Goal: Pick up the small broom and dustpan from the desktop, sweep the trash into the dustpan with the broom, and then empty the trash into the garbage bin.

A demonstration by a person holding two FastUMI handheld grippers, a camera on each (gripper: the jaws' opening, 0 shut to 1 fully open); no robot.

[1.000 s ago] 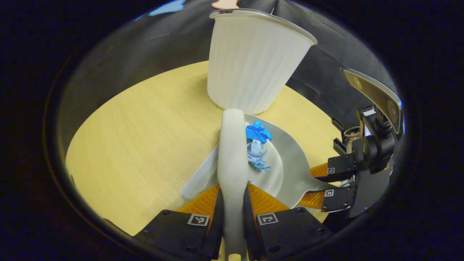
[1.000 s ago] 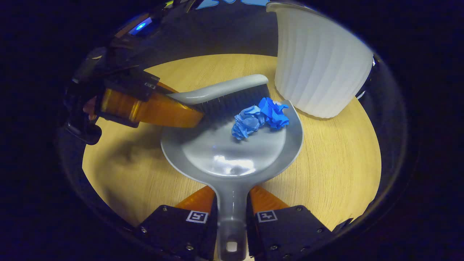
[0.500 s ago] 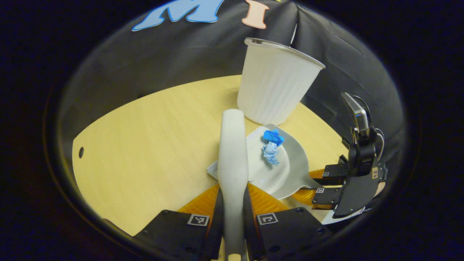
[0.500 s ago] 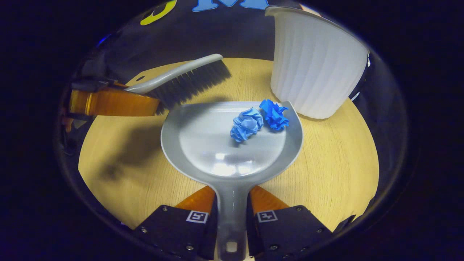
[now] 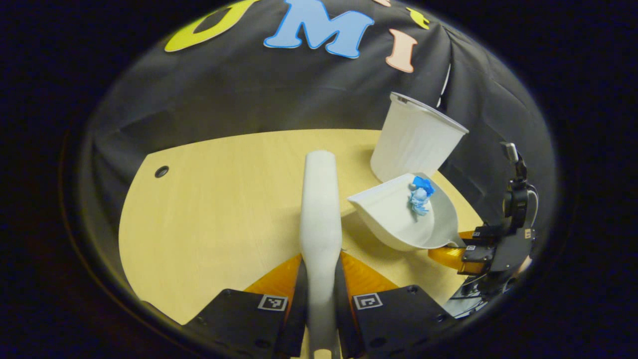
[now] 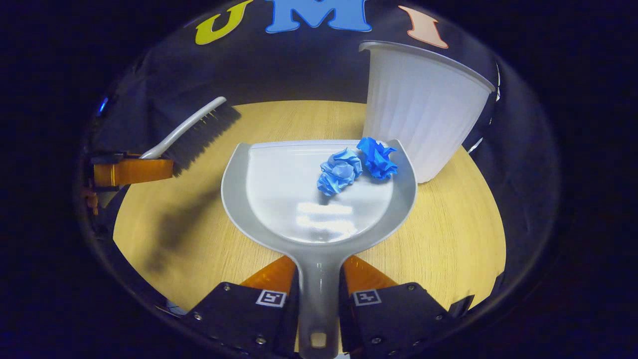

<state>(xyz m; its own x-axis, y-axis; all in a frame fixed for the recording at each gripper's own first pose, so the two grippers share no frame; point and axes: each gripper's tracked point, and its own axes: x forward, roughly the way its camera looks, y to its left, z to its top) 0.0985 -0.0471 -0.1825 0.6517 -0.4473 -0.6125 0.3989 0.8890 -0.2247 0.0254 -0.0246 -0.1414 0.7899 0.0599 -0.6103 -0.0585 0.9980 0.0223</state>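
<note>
My right gripper (image 6: pixel 319 271) is shut on the handle of the grey dustpan (image 6: pixel 279 199), which hangs lifted off the wooden table (image 6: pixel 448 239). Two crumpled blue paper balls (image 6: pixel 356 164) lie near the pan's front lip, beside the white ribbed garbage bin (image 6: pixel 423 104). My left gripper (image 5: pixel 320 267) is shut on the handle of the small grey broom (image 5: pixel 320 209). In the right gripper view the broom (image 6: pixel 197 132) with its dark bristles is held up at the left, away from the pan. The left gripper view has the raised dustpan (image 5: pixel 398 217), the blue paper balls (image 5: pixel 419 195) and the right gripper (image 5: pixel 461 249) at the right.
The garbage bin (image 5: pixel 416 144) stands at the table's far right, close to the black cloth wall. A small round hole (image 5: pixel 161 171) sits near the table's far left edge. Bare tabletop (image 5: pixel 209 214) spreads left of the broom.
The broom has swung up and away to the left, off the dustpan. The dustpan has been lifted from the table with the paper balls in it, and both views have drawn back from the bin.
</note>
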